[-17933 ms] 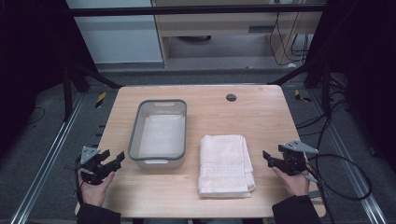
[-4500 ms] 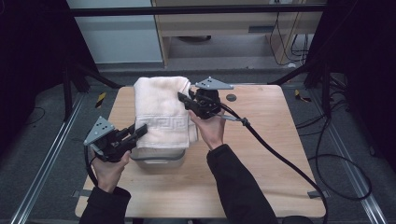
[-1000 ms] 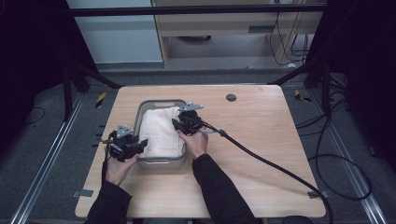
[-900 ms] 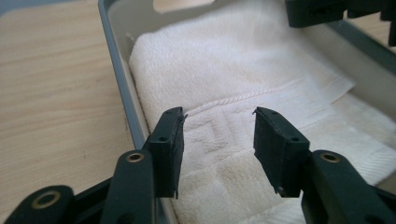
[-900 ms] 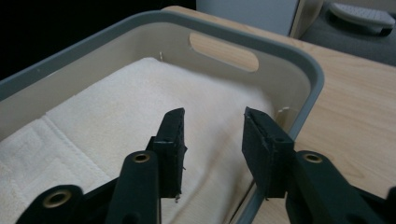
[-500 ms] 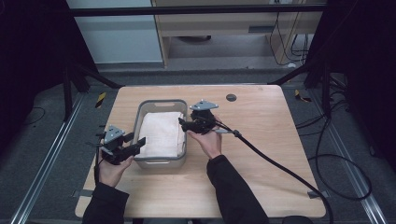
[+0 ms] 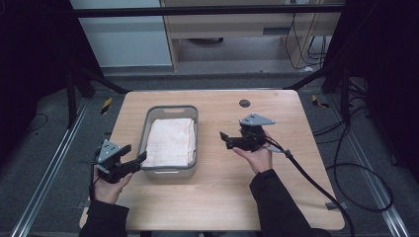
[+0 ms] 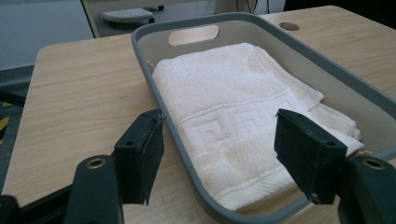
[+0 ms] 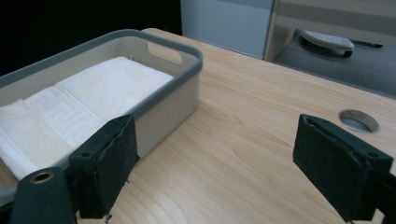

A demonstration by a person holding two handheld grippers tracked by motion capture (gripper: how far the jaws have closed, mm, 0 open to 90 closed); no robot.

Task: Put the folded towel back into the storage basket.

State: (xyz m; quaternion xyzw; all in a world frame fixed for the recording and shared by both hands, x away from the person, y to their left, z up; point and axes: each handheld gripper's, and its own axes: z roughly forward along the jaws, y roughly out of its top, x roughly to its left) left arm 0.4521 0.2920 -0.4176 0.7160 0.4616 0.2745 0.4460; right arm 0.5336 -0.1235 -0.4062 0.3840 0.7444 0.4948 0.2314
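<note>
Item: one folded white towel (image 7: 170,142), lying flat inside one grey bin (image 7: 191,111) on the wooden counter (image 7: 276,197); placement judged complete.

Left gripper (image 7: 140,159): jaws standing apart, having just been opening, nothing between the pads; one jaw is sitting outside the bin's near wall, the other over the towel.

Right gripper (image 7: 223,139): jaws apart, likewise just been opening, holding nothing, hovering above bare counter to the right of the bin.

Step in hand (judged): clearing both grippers from the bin. Doing it well is meaning lifting the left one straight clear of the rim, so no pad is snagging the terry loops or nudging the bin.

Count: towels, one; bins, one; grippers, two; cable hole (image 7: 244,103) in the counter, one.
</note>
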